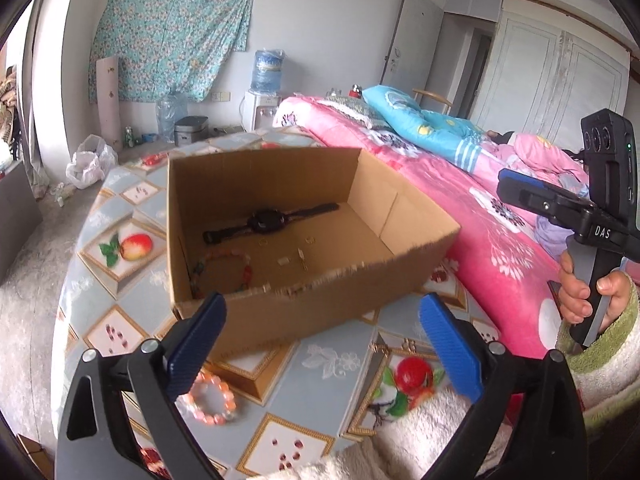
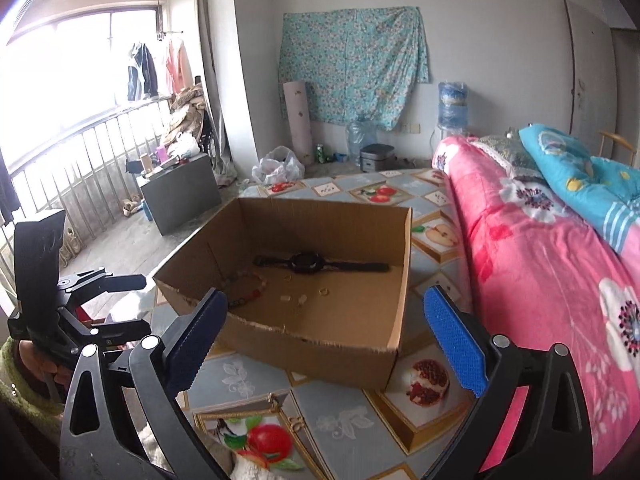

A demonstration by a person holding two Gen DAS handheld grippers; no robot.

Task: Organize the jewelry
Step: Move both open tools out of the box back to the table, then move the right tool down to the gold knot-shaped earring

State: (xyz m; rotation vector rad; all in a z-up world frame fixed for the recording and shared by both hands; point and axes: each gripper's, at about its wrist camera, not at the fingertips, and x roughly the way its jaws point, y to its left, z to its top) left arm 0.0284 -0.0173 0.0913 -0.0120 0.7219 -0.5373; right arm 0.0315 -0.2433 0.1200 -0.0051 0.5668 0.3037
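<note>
Looking along the left gripper [image 1: 320, 344], jaws spread wide and holding nothing, above a worktop [image 1: 332, 396] with a fruit-print cover: open cardboard box [image 1: 412, 248] just ahead holding a black watch [image 1: 266, 220], a beaded bracelet [image 1: 224, 270] and small gold rings [image 1: 263, 242], a second pink bracelet [image 1: 210, 398] lying on the cover beside the left blue pad, the right gripper [image 1: 520, 188] raised by a hand [image 1: 576, 292] over the pink bed [image 1: 500, 248]. Seen from the right gripper [image 2: 328, 340], jaws likewise wide and empty: same box [image 2: 344, 356], watch [image 2: 304, 263], bracelet [image 2: 248, 292], with the left gripper [image 2: 132, 300] at the left edge.
</note>
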